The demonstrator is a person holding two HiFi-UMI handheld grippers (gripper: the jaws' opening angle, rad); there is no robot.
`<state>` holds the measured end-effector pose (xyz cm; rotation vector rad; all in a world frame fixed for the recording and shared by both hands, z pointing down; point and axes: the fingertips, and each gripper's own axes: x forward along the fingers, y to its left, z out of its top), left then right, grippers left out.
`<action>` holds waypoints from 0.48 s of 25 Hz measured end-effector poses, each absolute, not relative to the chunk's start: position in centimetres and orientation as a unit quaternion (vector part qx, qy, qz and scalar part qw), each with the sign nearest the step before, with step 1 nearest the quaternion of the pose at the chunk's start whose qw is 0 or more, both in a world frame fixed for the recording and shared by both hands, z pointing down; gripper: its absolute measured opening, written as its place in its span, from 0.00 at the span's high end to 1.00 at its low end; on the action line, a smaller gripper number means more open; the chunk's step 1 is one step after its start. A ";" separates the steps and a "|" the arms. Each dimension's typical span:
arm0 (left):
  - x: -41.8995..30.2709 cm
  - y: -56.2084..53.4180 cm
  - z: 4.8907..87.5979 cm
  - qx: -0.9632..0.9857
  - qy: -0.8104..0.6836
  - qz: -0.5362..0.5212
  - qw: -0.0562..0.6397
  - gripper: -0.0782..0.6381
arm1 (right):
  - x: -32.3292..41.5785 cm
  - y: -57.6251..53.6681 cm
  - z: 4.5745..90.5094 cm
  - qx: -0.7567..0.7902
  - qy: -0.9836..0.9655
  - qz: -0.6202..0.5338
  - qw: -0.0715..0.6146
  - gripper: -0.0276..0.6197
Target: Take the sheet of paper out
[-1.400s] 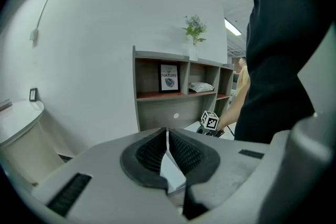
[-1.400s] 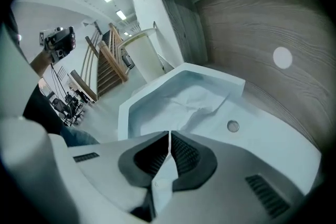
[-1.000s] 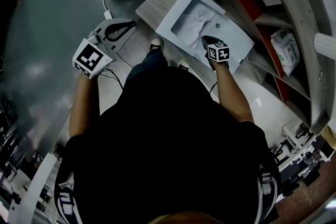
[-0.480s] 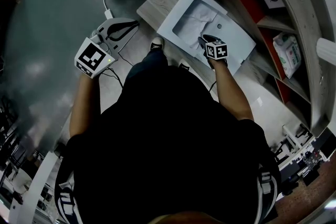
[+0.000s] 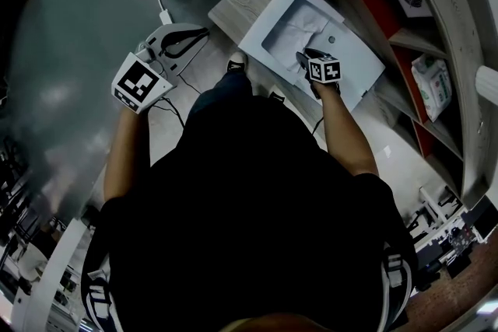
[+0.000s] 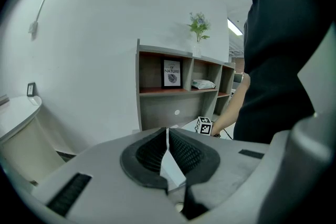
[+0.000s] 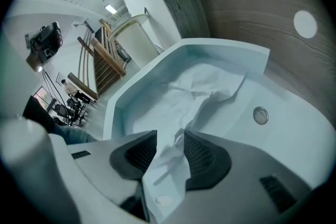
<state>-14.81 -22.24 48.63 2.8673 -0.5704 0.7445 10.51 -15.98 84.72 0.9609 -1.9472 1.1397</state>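
Left tool [image 6: 167,132] with jaws together, shelf unit [image 6: 157,110] beyond, framed picture [image 6: 171,72] inside, flowers [image 6: 198,25] on top

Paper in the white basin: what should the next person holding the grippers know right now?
Right gripper: jaws opening over the white basin, with a fold of the crumpled sheet of paper between them, not pinched.
Left gripper: jaws together, empty, off to the side.
Done: nothing is out yet.
Left: close on the paper and lift it out.
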 end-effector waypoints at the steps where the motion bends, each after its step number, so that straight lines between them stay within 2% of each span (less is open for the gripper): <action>1: -14.9 -22.2 48.7 0.948 -0.189 0.247 0.063 0.86 | 10.4 -16.0 84.8 0.369 -0.746 0.440 0.336 0.71; 12: -15.4 -21.7 49.4 0.947 -0.182 0.257 0.065 0.86 | 10.2 -16.2 86.2 0.375 -0.730 0.448 0.354 0.71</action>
